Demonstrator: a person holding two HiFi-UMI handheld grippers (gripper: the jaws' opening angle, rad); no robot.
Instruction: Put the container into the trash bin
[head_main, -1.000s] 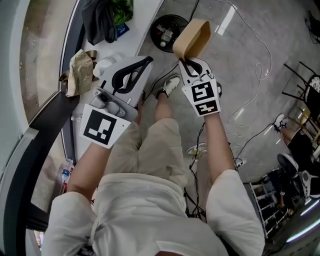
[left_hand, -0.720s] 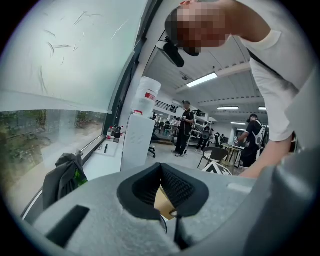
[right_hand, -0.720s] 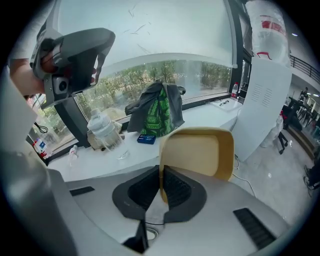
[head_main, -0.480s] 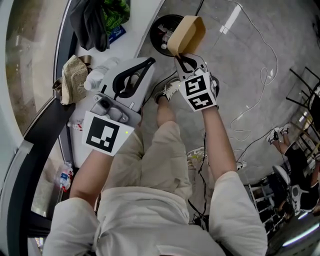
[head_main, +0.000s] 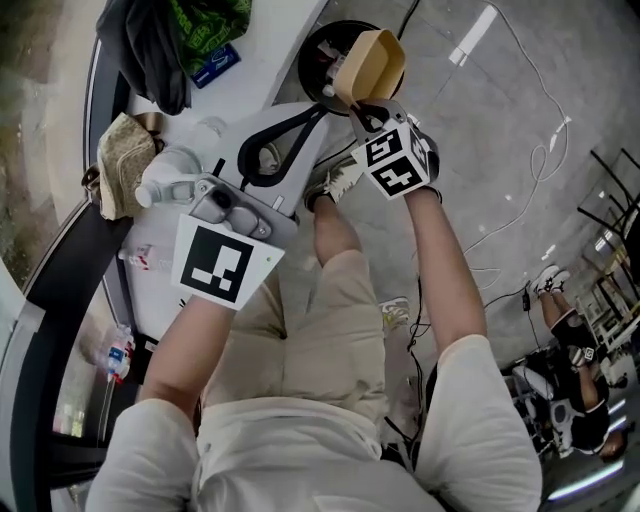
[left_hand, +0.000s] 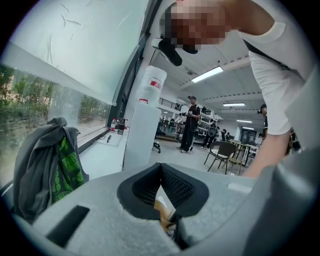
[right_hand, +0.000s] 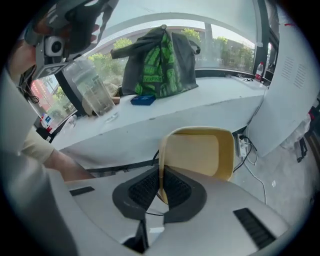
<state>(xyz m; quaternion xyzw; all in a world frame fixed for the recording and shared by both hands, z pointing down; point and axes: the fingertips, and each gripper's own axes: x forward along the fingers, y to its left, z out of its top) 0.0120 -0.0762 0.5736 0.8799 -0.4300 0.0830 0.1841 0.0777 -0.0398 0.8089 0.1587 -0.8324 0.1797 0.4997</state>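
A tan open container hangs in my right gripper, which is shut on one of its side walls. In the right gripper view the pads pinch that thin wall, and the container opens toward the camera beyond my right gripper. A round black trash bin stands on the floor, partly hidden by the container just above it. My left gripper is shut with nothing in it, just left of the container. In its own view the tips of my left gripper meet.
A white counter on the left carries a grey jacket with a green bag, a blue pack, a clear bottle and a tan cloth. White cables trail over the floor. A tall white cabinet and people stand farther off.
Both grippers have sunk and moved forward, toward the top of the head view. The container went with the right gripper and now overlaps the black bin.
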